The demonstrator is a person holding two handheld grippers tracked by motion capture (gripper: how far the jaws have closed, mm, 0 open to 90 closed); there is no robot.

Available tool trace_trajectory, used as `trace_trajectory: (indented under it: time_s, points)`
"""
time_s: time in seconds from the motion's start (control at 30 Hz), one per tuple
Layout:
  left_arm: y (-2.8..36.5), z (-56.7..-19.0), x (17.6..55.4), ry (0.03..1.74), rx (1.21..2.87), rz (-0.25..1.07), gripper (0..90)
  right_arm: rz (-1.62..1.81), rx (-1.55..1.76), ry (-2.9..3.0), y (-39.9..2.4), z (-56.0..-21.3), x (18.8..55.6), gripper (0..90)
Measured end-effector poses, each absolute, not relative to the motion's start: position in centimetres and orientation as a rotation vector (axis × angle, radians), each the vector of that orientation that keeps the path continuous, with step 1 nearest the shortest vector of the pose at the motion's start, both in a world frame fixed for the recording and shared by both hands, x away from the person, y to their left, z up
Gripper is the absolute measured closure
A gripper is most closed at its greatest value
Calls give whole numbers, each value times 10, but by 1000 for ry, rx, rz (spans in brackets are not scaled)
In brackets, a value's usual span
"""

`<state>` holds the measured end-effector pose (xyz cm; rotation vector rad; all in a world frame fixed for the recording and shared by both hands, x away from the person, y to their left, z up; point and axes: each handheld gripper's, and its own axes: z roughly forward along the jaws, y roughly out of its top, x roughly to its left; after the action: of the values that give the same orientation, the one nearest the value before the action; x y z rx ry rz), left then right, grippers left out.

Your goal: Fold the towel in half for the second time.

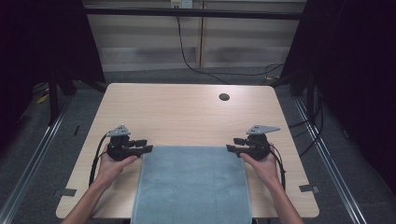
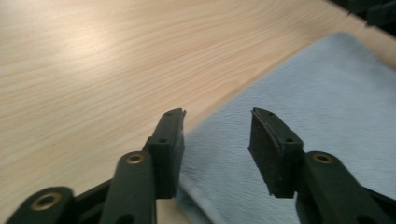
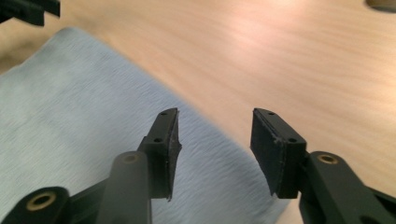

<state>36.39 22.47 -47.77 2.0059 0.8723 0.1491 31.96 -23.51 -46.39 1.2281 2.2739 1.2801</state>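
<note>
The grey-blue towel (image 1: 192, 184) lies flat on the near half of the table (image 1: 187, 112), its front hanging over the near rim and its far hem running straight across between my two hands. It sits square and smooth, which I read as a cloth laid out for folding or just spread, with both far corners free to be taken.

My left claw (image 1: 145, 145) hangs just at the far left corner, jaws standing apart with nothing pinched; in the left gripper view the towel's (image 2: 303, 102) edge passes below the gap, and the pads (image 2: 264, 144) are clear of the pile. My right claw (image 1: 232, 144) mirrors it at the far right corner, jaws likewise apart and empty, the cloth (image 3: 84, 107) lying under its left pad (image 3: 173, 149) without touching.

I judge the symmetric placement is deliberate: one claw per corner keeps the hem level when lifted. Beyond the hem the wood is bare up to a cable hole (image 1: 224, 97) near the far edge.
</note>
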Motion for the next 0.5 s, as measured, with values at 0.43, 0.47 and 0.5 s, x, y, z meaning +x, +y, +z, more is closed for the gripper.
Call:
trace_trajectory:
  time_s: [0.43, 0.47, 0.5]
  points:
    - [225, -495, 382, 935, 2032, 174, 394, 1286, 1267, 2313, -238, -489, 346, 382]
    - [225, -495, 382, 935, 2032, 174, 390, 1286, 1267, 2313, -238, -489, 346, 382]
    - [226, -496, 382, 940, 2030, 169, 390, 1268, 1267, 2323, -238, -490, 347, 385]
